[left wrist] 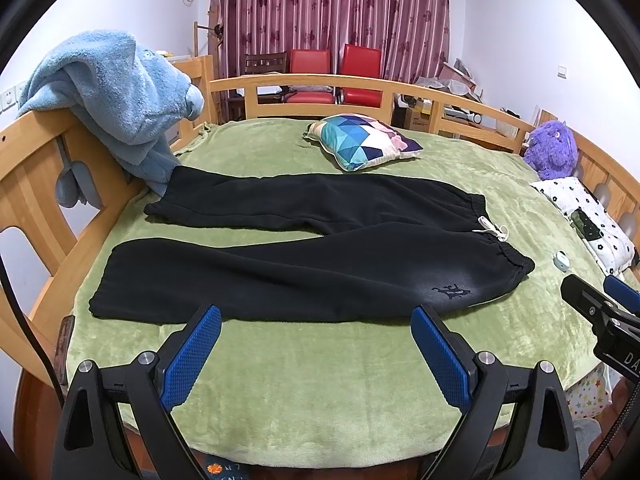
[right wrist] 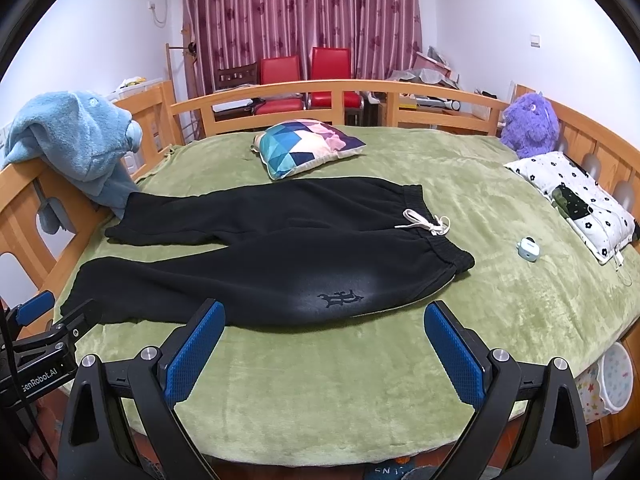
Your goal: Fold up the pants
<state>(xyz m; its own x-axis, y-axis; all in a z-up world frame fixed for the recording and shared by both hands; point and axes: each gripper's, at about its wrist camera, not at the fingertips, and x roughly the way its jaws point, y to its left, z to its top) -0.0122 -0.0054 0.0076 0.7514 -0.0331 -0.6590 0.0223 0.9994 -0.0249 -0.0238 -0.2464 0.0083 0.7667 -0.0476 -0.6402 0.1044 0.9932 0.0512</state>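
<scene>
Lying flat on the green blanket (left wrist: 320,380) of a wooden-railed bed (left wrist: 304,80), the black pants (left wrist: 320,264) are spread full length, waistband to the right and both legs running left. The legs are parted in a narrow V with blanket showing between them; the far leg's cuff reaches the blue towel (left wrist: 116,96) draped over the left rail and appears to touch it. The elastic waistband is gathered, and a white drawstring (left wrist: 492,230) lies knotted at its middle. A dark emblem (left wrist: 450,291) is stitched on the near hip, where the fabric looks paler under the light. The surface is smooth, with only slight creasing at the crotch. Left gripper (left wrist: 316,320): jaws spread wide, blue pads empty, held above the blanket just short of the near leg's edge. Right gripper (right wrist: 324,314): jaws likewise spread wide and empty, held near the hip area by the emblem, not touching the cloth as far as can be seen. Beyond the pants a patterned pillow (left wrist: 360,140) rests on the blanket. At the right side sit a purple plush toy (left wrist: 550,150), a white flowered cushion (left wrist: 588,216) and a small pale case (right wrist: 528,249), all well apart from the pants
</scene>
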